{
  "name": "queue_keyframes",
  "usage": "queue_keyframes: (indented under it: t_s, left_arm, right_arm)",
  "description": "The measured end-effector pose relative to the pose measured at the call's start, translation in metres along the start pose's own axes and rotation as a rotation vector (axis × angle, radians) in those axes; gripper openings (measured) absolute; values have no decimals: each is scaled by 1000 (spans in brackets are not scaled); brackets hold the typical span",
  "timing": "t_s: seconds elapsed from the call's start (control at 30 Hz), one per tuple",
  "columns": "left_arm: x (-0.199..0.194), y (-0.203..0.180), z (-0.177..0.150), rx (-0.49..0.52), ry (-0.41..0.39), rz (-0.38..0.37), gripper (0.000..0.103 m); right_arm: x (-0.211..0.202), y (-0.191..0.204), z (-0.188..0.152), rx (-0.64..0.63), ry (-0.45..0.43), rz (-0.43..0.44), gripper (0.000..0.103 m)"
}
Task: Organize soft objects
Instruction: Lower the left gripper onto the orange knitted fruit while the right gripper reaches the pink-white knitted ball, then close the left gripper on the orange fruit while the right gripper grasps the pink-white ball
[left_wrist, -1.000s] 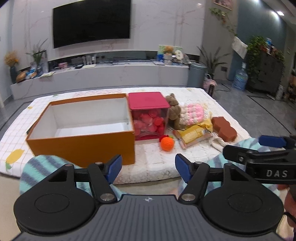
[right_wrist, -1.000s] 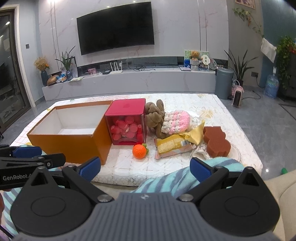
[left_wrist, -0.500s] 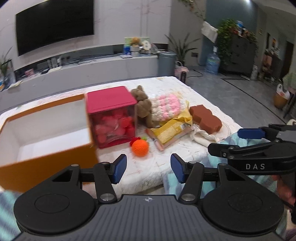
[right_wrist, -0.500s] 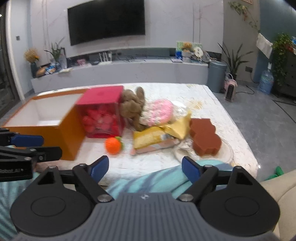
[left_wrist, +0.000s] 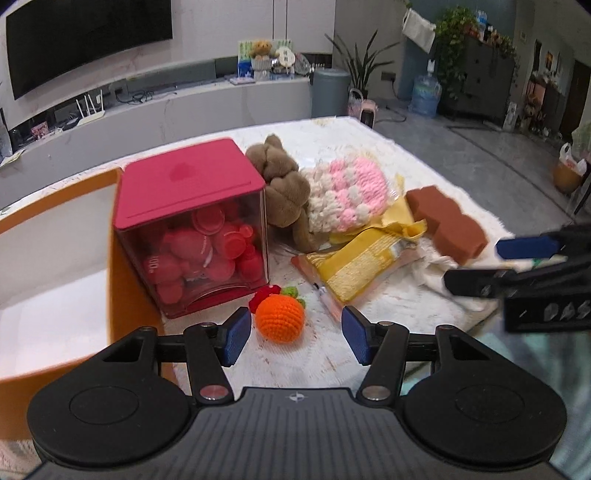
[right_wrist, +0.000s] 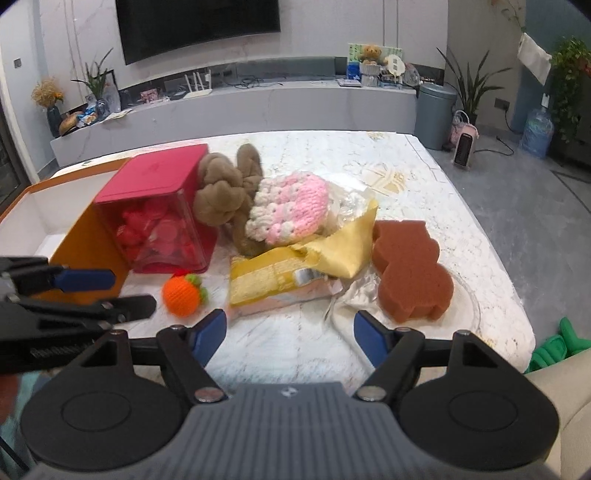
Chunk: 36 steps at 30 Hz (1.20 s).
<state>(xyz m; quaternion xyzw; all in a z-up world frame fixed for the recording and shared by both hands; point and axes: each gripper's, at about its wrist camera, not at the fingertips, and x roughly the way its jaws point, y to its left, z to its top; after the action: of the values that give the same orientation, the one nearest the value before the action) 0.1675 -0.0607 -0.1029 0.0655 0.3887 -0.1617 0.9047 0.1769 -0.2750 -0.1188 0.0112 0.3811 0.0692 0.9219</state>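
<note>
The red-lidded clear box (left_wrist: 192, 229) serves as the landmark on the white-covered table (right_wrist: 436, 206). Left of it, touching its side, stands the open orange box (left_wrist: 122, 280), whose far and left walls run out of the left wrist view. Just in front of the red-lidded box lies the orange crocheted ball (left_wrist: 280, 319), with bare table around its front and right. Right of the landmark the soft things crowd together: the brown plush (right_wrist: 225, 195) leans against the box, the pink-and-white knitted piece (right_wrist: 288, 210) rests against the plush, the yellow packet (right_wrist: 295, 269) lies in front of them, and the brown sponge (right_wrist: 410, 273) sits farthest right, near the table's right edge. White cloth (right_wrist: 354, 295) under the packet is mostly hidden.

The left gripper (left_wrist: 295, 334) hangs above the ball, jaws apart and empty. The right gripper (right_wrist: 290, 336) hovers before the packet, jaws closing on nothing.
</note>
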Motion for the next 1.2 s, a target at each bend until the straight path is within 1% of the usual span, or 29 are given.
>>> queue_keyframes:
  t_s: [0.13,0.27,0.33,0.37,0.4,0.5,0.57,0.73,0.87,0.93,0.97,1.03,1.1,1.13,1.2]
  left_arm:
    - [28,2,6,2,56,14,67]
    - [46,6,8,-8,115,28,67]
    - [51,8,8,-18,142,28,64]
    - [53,10,8,-22,153,29,62]
    - [54,11,8,-22,163,28,59]
    - [59,14,9,-16,175,26,52]
    - [59,16,10,-27,170,14,47]
    - [55,24,11,-46,131,6,46]
    - [53,32,8,-71,123,-7,46]
    - [52,34,7,-75,116,-11,46]
    - [51,35,8,-76,114,-12,46]
    - [51,35,7,-82,112,-16,46]
    - [51,35,7,-84,110,-16,46]
    - [51,34,8,-86,110,-16,46]
    - [49,36,7,-87,110,-14,46]
  right_arm:
    - [15,-7,13,14,6,-15,76]
    - [36,-6,26,-3,27,-12,76]
    - [46,-4,34,-14,29,-11,80]
    - [51,-3,38,-22,26,-12,85]
    - [56,-2,42,-30,21,-12,88]
    - [71,3,54,-62,16,-11,89]
    - [85,6,61,-89,13,-29,93]
    - [112,8,73,-133,-3,-88,94]
    - [125,5,81,-116,-35,-75,93]
    - [132,6,83,-115,-37,-67,92]
    - [135,7,83,-116,-35,-63,89]
    - [139,9,82,-121,-31,-55,82]
    - [140,12,80,-131,-37,-45,68]
    - [139,13,79,-135,-41,-43,64]
    - [136,15,77,-147,-55,-52,60]
